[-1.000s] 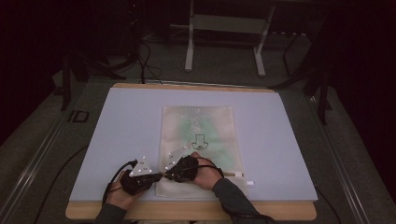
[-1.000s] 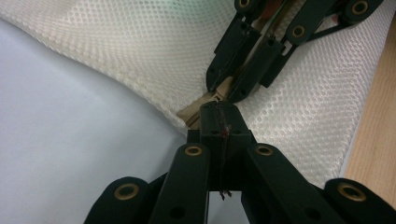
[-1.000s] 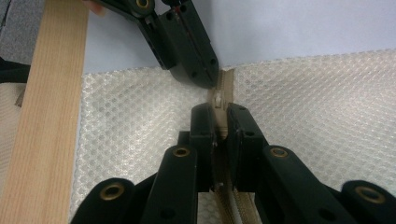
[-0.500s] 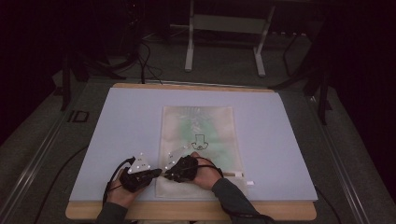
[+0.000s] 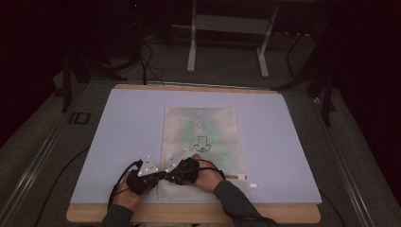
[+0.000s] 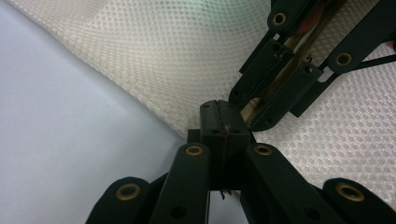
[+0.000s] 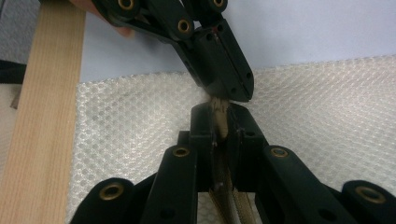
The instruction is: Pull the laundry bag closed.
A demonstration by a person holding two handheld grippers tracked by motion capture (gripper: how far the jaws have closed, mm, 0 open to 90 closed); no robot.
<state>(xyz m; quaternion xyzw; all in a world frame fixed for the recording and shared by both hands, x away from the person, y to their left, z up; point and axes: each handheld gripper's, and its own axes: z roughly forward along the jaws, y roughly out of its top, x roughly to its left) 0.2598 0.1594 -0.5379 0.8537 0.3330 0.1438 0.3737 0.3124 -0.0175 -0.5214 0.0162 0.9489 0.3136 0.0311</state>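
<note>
We are seeing the mesh bag (image 5: 203, 142) lying flat on the white table (image 5: 123, 123), near its front edge. The left gripper (image 6: 223, 122) is clenching on the bag's corner; the right gripper (image 7: 219, 119) is gripping a tan strip, partly hidden between its jaws

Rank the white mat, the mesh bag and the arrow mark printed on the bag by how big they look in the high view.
1. White mat, largest; it covers most of the table.
2. Mesh bag, lying on the mat.
3. Arrow mark, smallest, printed on the bag.
No close calls.
</note>
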